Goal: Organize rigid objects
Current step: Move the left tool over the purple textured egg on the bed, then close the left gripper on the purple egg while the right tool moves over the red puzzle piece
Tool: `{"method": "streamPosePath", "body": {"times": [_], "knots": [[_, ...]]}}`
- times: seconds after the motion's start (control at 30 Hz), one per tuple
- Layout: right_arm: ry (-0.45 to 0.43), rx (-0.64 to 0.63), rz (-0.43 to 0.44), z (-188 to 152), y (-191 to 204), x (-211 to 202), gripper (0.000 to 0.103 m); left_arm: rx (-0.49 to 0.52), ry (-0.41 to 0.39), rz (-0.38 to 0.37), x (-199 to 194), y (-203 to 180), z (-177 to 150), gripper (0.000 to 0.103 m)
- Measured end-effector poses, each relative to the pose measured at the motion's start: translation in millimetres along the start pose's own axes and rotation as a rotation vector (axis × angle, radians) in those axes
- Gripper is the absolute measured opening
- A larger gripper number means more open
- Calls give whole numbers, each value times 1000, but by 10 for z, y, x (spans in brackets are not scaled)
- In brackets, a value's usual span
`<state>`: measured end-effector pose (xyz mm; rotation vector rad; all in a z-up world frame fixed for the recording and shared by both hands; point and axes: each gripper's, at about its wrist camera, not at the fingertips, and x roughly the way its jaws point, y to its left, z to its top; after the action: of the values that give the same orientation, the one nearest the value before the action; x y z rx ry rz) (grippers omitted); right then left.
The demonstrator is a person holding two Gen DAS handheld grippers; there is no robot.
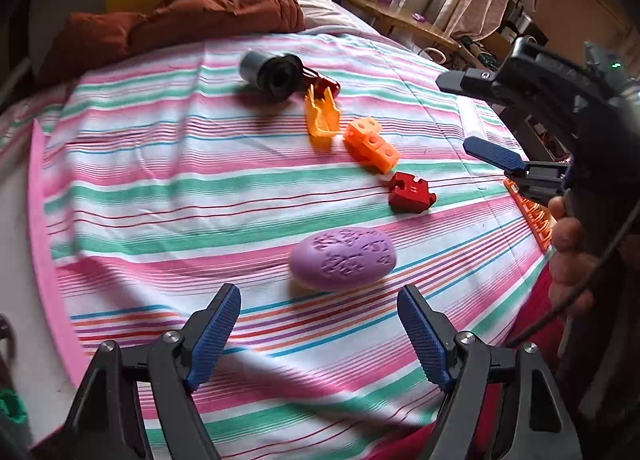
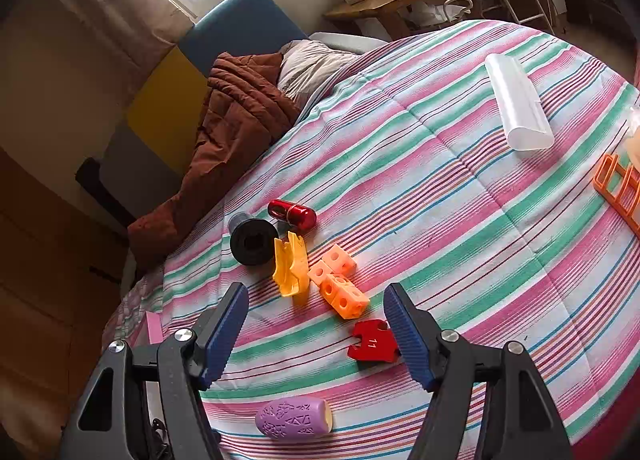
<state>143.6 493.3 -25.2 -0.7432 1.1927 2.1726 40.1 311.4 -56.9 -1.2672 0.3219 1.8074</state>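
Rigid objects lie scattered on a bed covered by a striped pink, green and white sheet point(image 1: 160, 188).

Left wrist view: a purple embossed oval block point(image 1: 343, 259) lies just ahead of the left gripper point(image 1: 320, 336), whose blue ribbed fingers point(image 1: 214, 334) stand spread apart with nothing between them. Beyond it sit a red notched puzzle-like block point(image 1: 412, 193), a cluster of orange linked cubes point(image 1: 372, 144), a yellow-orange plastic clip point(image 1: 322, 116) and a black and grey cylinder point(image 1: 272, 74). A red item behind the clip is largely hidden and hard to identify here. An orange slatted rack point(image 1: 530, 214) at the bed's right edge is mostly covered by the right gripper point(image 1: 476, 120), which enters from the right, held in a hand point(image 1: 568, 256), fingers released. A rumpled brown quilt point(image 1: 208, 8) lies at the far end.

Right wrist view: the right gripper point(image 2: 316, 340) hovers above the bed, fingers parted and empty. The red block, marked "11", lies touching or just beside the inner face of the right finger point(image 2: 408, 340); contact cannot be confirmed. The purple block lies low between the gripper arms. The red item reads as a glossy red capsule point(image 2: 292, 214) beside the cylinder. A translucent white tube-shaped case point(image 2: 518, 108) lies well apart. The orange rack is cut off at the frame edge.
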Motion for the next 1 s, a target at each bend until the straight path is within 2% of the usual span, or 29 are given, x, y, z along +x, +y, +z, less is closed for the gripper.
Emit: {"method": "streamPosePath", "body": {"times": [0.13,0.3,0.37,0.4,0.47,0.53,0.6,0.8,1.0], "knots": [[-2,23,27,11,-45,-5,72,-8,18,42,173,-122,96,89],[-5,36,45,20,-72,-7,72,-75,58,42,375,-118,201,90],[-3,36,43,21,-72,-2,72,-77,72,71,487,-104,227,90],[0,34,46,19,-70,2,72,-68,58,76,491,-109,229,89],[7,21,38,12,-44,16,72,-28,33,70,455,-157,209,75],[15,2,18,2,-15,41,72,-7,24,64,423,-171,165,75],[42,-18,-18,-11,8,101,72,-11,8,56,367,-121,105,75],[199,-88,-255,-117,40,497,72,-14,-20,90,170,98,-70,75],[228,-126,-322,-170,45,561,72,-3,-48,114,93,220,-210,75]]}}
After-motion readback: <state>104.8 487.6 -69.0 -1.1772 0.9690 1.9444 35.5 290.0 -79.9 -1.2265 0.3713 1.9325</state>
